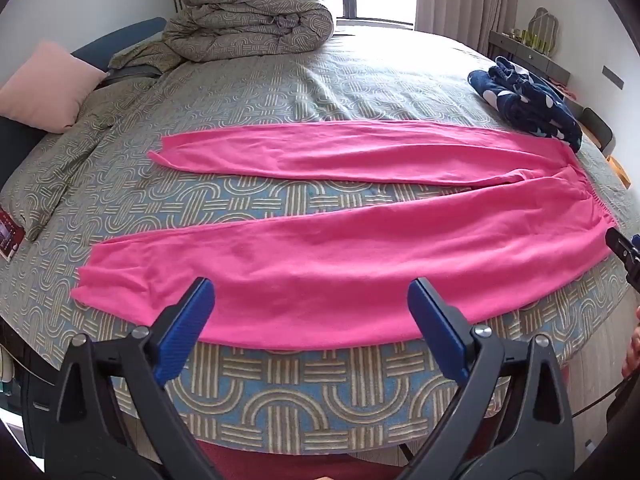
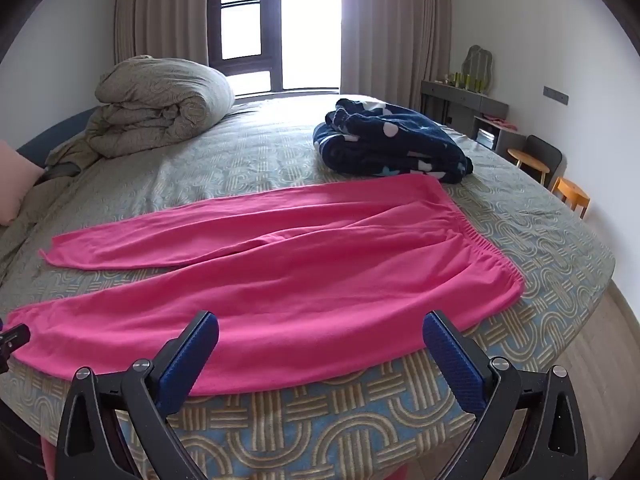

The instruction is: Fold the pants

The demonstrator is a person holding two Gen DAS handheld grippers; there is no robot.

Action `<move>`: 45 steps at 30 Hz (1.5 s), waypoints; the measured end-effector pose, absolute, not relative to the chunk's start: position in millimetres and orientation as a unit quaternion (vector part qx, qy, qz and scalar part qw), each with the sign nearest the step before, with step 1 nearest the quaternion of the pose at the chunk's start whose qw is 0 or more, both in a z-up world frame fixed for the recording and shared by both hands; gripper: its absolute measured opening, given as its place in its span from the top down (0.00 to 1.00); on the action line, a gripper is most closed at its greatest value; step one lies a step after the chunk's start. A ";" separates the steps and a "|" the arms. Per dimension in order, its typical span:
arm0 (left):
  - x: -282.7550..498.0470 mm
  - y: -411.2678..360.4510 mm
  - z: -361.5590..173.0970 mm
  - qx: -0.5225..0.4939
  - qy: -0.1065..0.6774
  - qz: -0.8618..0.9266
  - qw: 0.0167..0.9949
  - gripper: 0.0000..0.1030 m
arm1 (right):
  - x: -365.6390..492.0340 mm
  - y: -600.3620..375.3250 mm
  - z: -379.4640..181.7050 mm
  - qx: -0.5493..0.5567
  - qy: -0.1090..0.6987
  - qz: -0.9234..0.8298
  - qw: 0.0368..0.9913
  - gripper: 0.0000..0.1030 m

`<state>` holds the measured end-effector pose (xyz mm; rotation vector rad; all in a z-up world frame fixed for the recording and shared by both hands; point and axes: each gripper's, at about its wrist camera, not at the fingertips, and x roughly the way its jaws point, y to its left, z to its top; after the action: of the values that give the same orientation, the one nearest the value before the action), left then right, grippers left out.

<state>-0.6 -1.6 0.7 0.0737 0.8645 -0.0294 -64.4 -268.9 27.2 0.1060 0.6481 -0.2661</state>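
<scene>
While pants (image 1: 340, 248) lie flat, both jaws wide, empty.

Bright pink fabric pants (image 2: 280, 264) are lying flat along the near edge of the patterned grey-green bed (image 2: 532, 232), waistband pointing right. The right gripper (image 2: 320, 344) is hovering over them, blue-padded jaws spread. A navy dotted fleece blanket (image 2: 392, 144) is sitting just behind the waistband.

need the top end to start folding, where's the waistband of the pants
In the right wrist view the waistband lies at the right end of the pink pants, near the bed's right edge, just in front of the navy blanket.
</scene>
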 end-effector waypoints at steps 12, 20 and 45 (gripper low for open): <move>0.2 -5.7 -2.9 0.041 0.429 -0.024 0.902 0.25 | -63.5 -272.1 24.5 0.051 0.322 -0.131 0.936 0.00; -0.1 -6.3 -0.6 0.059 0.416 -0.019 0.907 0.25 | -60.6 -270.5 23.4 0.050 0.325 -0.129 0.935 0.00; 0.5 -12.7 -1.9 0.071 0.428 -0.003 0.901 0.25 | -59.9 -273.8 16.1 0.067 0.338 -0.121 0.931 0.00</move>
<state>0.5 -12.7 -1.9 0.1477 0.8848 -0.0063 -59.9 -273.8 16.1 0.1371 0.6924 -0.2486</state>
